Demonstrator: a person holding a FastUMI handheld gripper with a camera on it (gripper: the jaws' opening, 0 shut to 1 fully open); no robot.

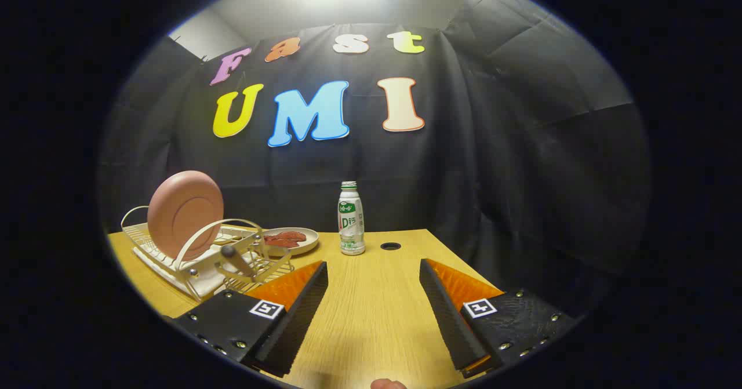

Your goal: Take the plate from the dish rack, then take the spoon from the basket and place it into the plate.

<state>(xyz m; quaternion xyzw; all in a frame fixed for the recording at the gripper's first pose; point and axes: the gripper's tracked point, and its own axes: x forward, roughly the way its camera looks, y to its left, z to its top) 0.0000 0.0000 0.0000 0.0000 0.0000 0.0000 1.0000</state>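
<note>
A pink plate point(184, 214) stands on edge in a cream wire dish rack point(165, 255) on the wooden table point(371, 313), beyond and left of my left finger. At the rack's near end a small wire basket point(255, 264) holds a spoon, whose dark handle point(235, 257) sticks up out of it. My gripper point(374, 270) is open above the table, its two fingers wide apart with only bare wood between them. It is short of the rack and to its right.
A cream plate point(293, 240) with red food on it lies behind the rack. A white and green bottle point(351, 220) stands upright straight ahead of the fingers. A round cable hole point(390, 246) sits right of the bottle. The table's right edge runs beside my right finger.
</note>
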